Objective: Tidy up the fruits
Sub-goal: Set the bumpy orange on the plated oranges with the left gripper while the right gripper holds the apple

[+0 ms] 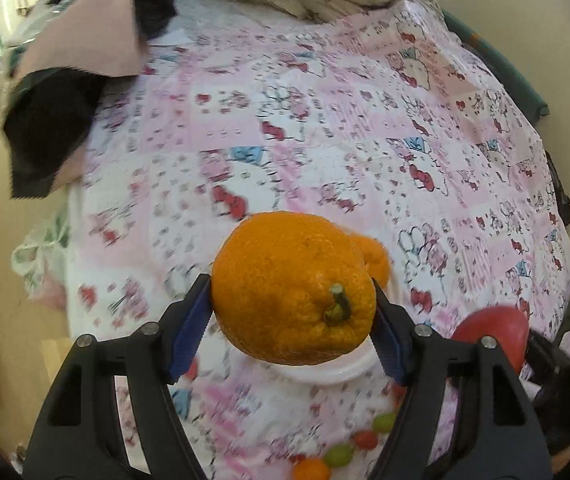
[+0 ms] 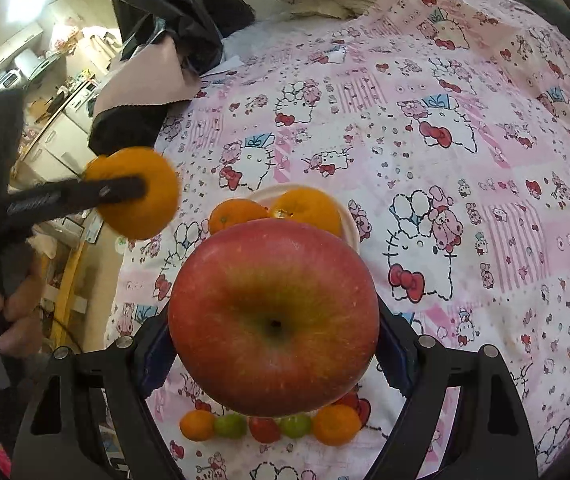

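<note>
1. Big and close, a red apple [image 2: 273, 316] sits between the two fingers of the right gripper [image 2: 275, 354], which squeezes it from both sides, up above the bed.
2. Just under the apple, a row of little fruits [image 2: 271, 426] lies on the pink cat bedsheet [image 2: 465, 152]: orange, green, red, green, orange.
3. Behind the apple, a white plate [image 2: 349, 222] holds two oranges [image 2: 309, 210].
4. Over on the other side, the left gripper [image 1: 293, 320] holds a bumpy orange [image 1: 291, 288] tight by its sides, stem facing the camera, up in the air above the white plate.
5. Dark and pink clothes [image 1: 69, 80] lie piled at the far corner of the bed.
</note>
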Motion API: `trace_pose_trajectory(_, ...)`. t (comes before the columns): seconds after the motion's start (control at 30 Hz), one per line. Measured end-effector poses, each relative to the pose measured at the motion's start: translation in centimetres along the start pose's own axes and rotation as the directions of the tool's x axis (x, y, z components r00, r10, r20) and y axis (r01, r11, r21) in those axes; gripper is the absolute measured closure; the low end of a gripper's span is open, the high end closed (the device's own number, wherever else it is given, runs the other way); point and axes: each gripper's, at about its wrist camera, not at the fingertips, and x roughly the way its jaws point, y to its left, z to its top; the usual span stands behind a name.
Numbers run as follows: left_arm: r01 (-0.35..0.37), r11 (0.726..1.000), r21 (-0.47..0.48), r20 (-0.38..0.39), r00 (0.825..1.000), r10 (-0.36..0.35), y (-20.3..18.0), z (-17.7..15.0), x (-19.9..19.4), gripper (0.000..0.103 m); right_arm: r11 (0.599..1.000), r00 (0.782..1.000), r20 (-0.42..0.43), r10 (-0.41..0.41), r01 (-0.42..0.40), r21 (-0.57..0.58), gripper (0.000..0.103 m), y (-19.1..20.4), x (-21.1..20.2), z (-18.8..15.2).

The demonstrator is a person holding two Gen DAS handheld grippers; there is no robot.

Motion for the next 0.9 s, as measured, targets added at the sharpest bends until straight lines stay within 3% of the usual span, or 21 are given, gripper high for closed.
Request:
trace_pose_trajectory(0.37, -0.031, 0.998, 0.047, -0.073, 0.997, 0.034, -3.3, 5.5, 11.3, 0.033, 0.999, 1.000, -0.007, 0.016, -0.016, 0.050, 0.017, -1.9, 0.3, 1.1)
trace_pose_trajectory(0.6, -0.042, 0.997, 0.069, -0.107, 0.993, 0.049, -3.6, 5.3, 14.1, 0.033, 0.998, 1.000, -0.010, 0.022, -0.021, 0.058, 0.017, -1.8, 0.2, 1.4)
trace_pose_trajectory(0.9, -0.062, 0.995, 0.082, -0.096, 0.993, 0.070, -4.1, 4.8, 14.2, 0.028, 0.997, 0.999, -0.025, 0.023, -0.021, 0.081, 0.017, -2.1, 0.4, 1.4)
